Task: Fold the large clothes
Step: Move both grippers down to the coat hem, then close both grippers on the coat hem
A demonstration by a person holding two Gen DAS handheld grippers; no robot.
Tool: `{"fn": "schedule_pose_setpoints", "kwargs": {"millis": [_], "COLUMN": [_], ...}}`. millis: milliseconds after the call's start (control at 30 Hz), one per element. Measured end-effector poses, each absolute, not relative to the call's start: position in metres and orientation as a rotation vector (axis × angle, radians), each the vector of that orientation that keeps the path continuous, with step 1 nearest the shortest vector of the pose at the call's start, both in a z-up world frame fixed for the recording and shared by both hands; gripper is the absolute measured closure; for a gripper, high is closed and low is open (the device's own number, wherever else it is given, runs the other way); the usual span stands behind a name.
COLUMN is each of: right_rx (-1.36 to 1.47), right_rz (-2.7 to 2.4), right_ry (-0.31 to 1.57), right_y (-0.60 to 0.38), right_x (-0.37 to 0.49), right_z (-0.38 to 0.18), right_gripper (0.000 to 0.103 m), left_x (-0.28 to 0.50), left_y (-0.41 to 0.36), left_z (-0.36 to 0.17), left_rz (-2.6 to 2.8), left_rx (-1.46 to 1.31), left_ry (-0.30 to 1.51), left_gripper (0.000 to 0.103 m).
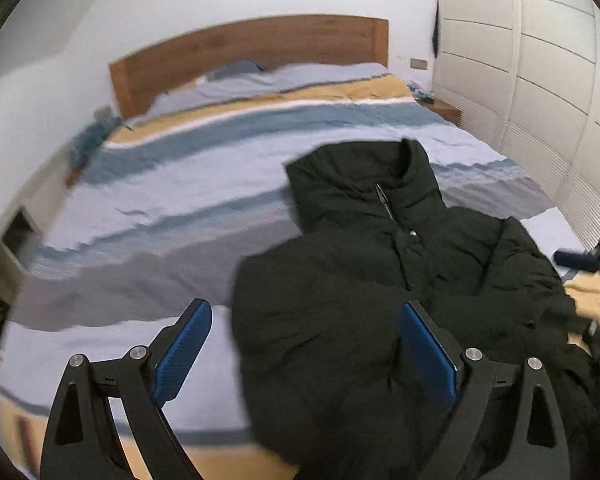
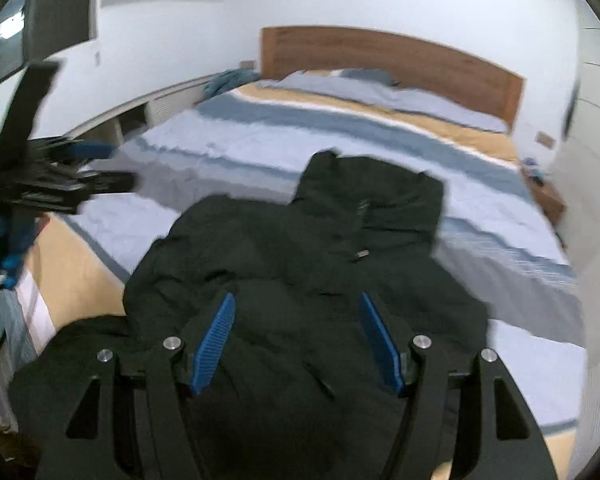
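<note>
A large black padded jacket [image 1: 360,280] lies front up on the striped bed, collar toward the headboard, zip closed. It also shows in the right wrist view [image 2: 300,264]. My left gripper [image 1: 306,320] is open and empty, hovering over the jacket's left shoulder and sleeve. My right gripper [image 2: 296,312] is open and empty, hovering over the jacket's middle. The right gripper shows at the right edge of the left wrist view [image 1: 580,262]. The left gripper shows at the left of the right wrist view [image 2: 80,168]. Both views are motion-blurred.
The bed cover [image 1: 180,184] has blue, grey, white and tan stripes. A wooden headboard [image 1: 252,44] and pillows [image 1: 300,76] are at the far end. White wardrobe doors [image 1: 540,100] stand to the right, a bedside table [image 2: 546,196] near them, a low shelf [image 2: 148,112] left.
</note>
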State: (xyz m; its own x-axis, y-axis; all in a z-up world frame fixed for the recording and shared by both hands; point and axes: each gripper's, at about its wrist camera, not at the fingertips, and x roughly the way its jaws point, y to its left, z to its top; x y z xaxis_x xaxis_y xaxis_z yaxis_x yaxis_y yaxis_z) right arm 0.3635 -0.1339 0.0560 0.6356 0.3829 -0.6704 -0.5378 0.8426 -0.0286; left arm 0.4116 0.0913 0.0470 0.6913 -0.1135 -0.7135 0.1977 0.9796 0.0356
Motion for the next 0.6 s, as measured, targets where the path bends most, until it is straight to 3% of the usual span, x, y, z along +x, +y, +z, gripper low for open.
{"fn": "schedule_pose_setpoints", "kwargs": {"millis": [167, 267, 600], "right_rx": [-0.249, -0.163, -0.125], "right_rz": [0.581, 0.589, 0.561], "right_ry": [0.764, 0.843, 1.032], "right_y": [-0.120, -0.137, -0.156], "right_x": [0.388, 0.400, 0.413], "right_z": [-0.026, -0.055, -0.052], "right_gripper": [0.040, 0.040, 0.040], "left_x": [0.439, 0.446, 0.434], "left_y": [0.072, 0.069, 0.064], "left_z": [-0.047, -0.076, -0.063], "left_rz": [-0.245, -0.244, -0.133], "left_rx": [0.153, 0.172, 0.153], "left_ry": [0.857, 0.905, 1.034], "left_gripper": [0.009, 0.009, 0.009]}}
